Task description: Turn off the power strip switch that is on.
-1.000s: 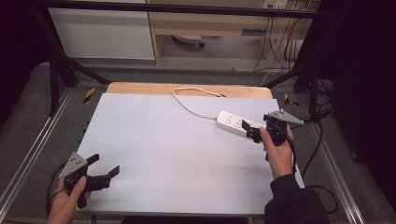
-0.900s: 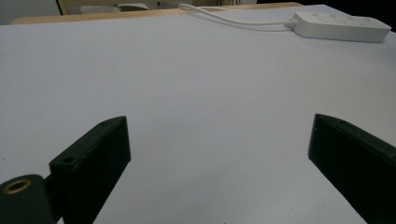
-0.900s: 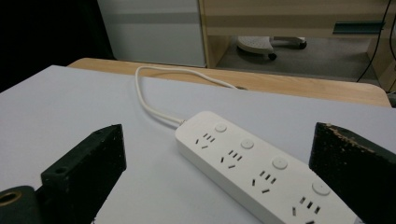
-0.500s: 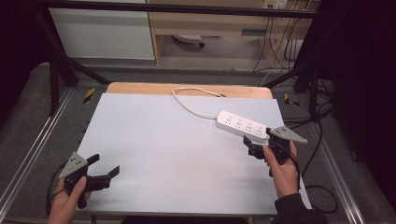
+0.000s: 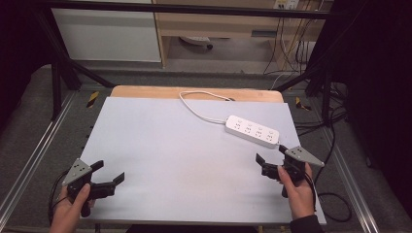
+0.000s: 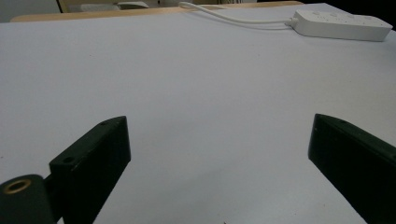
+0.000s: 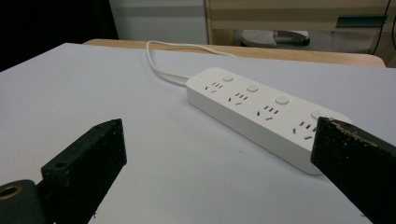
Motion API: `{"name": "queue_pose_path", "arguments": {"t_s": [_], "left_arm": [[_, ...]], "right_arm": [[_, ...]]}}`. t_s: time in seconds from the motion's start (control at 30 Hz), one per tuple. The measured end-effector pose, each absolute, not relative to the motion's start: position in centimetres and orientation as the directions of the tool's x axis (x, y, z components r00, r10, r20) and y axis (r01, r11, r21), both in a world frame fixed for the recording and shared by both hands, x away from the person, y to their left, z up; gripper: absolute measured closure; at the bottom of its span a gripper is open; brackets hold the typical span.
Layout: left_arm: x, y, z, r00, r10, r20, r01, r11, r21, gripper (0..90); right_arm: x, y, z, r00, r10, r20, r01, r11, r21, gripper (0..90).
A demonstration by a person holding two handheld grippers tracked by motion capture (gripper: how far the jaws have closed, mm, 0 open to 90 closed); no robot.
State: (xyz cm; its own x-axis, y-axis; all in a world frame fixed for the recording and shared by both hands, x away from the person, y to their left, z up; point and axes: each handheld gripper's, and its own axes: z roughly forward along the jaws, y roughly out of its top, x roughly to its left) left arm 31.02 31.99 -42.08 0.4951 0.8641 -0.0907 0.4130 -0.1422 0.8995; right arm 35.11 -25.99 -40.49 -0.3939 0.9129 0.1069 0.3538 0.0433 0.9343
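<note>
A white power strip (image 5: 252, 131) with several sockets lies flat at the back right of the pale grey mat (image 5: 184, 160). Its white cable (image 5: 201, 104) loops off toward the table's far edge. My right gripper (image 5: 268, 155) is open near the front right, a short way in front of the strip's right end and not touching it. In the right gripper view the strip (image 7: 261, 109) lies just beyond the spread jaws (image 7: 219, 154). My left gripper (image 5: 109, 172) is open over the front left corner with nothing in it. The left gripper view looks across bare mat to the far strip (image 6: 343, 25).
A wooden table edge (image 5: 145, 91) shows behind the mat. Black frame bars (image 5: 63, 73) and floor rails flank the table. Loose cables (image 5: 335, 126) hang off the right side. A white cabinet (image 5: 107, 34) and wooden shelf stand behind.
My right gripper has pulled back from the strip's right end toward the near edge of the table. The left gripper has stayed where it was.
</note>
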Motion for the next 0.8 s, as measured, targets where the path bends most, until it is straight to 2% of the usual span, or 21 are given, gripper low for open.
{"name": "queue_pose_path", "arguments": {"t_s": [0.37, 0.8], "left_arm": [[31.0, 32.0, -42.1, 0.497, 0.863, -0.092, 0.414, -0.142, 0.899, 5.4], [30.9, 32.0, -42.0, 0.5, 0.862, -0.087, 0.406, -0.144, 0.902, 5.4]], "right_arm": [[34.0, -26.1, -42.0, -0.404, 0.909, 0.107, 0.369, 0.055, 0.928, 3.0], [34.6, -25.7, -44.4, -0.406, 0.91, 0.085, 0.443, 0.114, 0.889, 2.9]]}}
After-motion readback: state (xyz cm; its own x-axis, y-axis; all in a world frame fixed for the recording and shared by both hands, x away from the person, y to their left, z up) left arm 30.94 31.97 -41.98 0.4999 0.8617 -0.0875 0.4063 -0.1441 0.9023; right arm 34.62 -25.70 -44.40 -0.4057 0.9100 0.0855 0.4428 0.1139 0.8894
